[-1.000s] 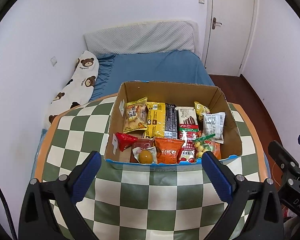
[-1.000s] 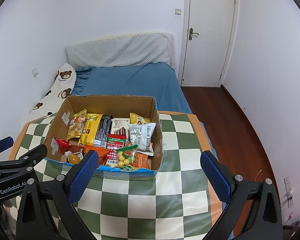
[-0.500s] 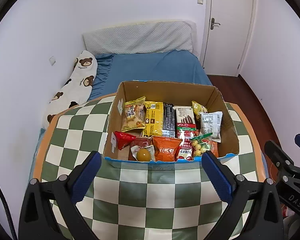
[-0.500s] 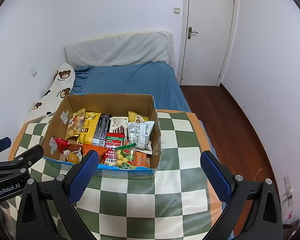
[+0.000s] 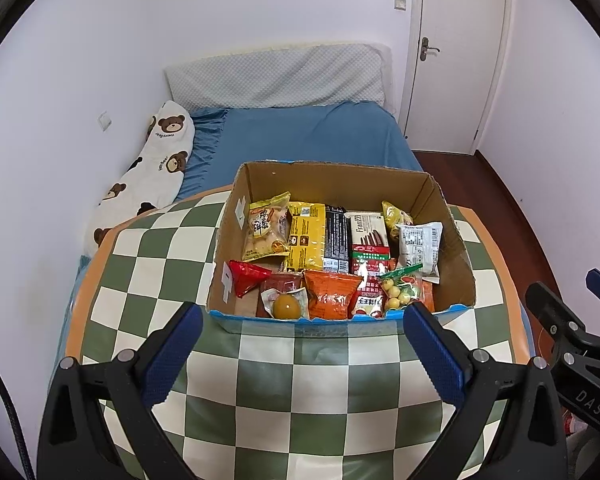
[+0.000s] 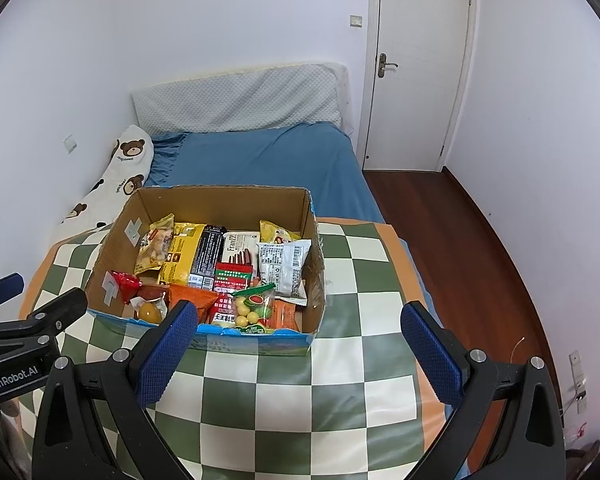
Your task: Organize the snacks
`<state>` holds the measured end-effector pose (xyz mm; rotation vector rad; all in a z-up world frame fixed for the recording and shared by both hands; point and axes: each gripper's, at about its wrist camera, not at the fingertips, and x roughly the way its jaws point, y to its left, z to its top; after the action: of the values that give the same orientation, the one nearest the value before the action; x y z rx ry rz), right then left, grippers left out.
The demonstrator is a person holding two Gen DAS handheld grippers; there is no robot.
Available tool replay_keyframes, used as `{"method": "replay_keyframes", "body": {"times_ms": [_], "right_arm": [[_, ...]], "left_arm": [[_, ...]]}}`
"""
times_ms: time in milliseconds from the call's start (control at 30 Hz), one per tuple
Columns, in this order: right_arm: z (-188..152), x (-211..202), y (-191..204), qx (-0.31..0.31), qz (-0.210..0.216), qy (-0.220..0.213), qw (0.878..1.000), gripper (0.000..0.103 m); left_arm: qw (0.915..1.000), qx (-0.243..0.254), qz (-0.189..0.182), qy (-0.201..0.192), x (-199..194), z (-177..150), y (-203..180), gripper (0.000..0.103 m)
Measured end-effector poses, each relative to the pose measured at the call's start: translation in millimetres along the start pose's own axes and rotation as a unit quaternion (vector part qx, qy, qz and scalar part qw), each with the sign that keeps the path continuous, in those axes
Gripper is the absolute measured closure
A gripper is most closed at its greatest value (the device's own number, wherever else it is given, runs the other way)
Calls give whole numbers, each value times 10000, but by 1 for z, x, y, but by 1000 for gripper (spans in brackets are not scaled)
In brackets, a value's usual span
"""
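A cardboard box point(image 5: 332, 178) point(image 6: 220, 200) stands on the green-and-white checked table point(image 5: 296, 400) point(image 6: 300, 392), filled with several snack packets. Among them are a yellow packet point(image 5: 306, 236), a white packet point(image 5: 420, 246) point(image 6: 284, 266), an orange packet point(image 5: 330, 294) and a round yellow sweet point(image 5: 286, 306) point(image 6: 148, 313). My left gripper point(image 5: 300, 320) hangs open above the table just in front of the box, holding nothing. My right gripper point(image 6: 300, 322) is open too, in front of the box's right corner, empty. Each gripper shows at the edge of the other's view.
A bed with a blue sheet point(image 5: 312, 136) and a bear-print pillow point(image 5: 148, 176) lies beyond the table. A white door point(image 6: 416, 64) is shut at the back right, with wooden floor point(image 6: 460, 232) to the right of the table.
Both grippers have drawn back and up a little from the box, which sits slightly further off in both views. Both stay open and empty.
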<state>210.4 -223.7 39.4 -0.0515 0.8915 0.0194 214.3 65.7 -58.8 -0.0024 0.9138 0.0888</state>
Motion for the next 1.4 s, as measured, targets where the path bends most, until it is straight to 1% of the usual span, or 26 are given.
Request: {"method": "replay_keyframes", "body": {"times_ms": [267, 1400], "right_arm": [[0, -1, 0, 5, -5, -12, 10000, 0], [3, -9, -3, 47, 25, -62, 10000, 0]], "left_arm": [[10000, 47, -4, -51, -1, -3, -3, 0], [9999, 37, -7, -123, -8, 1, -3, 0]]}}
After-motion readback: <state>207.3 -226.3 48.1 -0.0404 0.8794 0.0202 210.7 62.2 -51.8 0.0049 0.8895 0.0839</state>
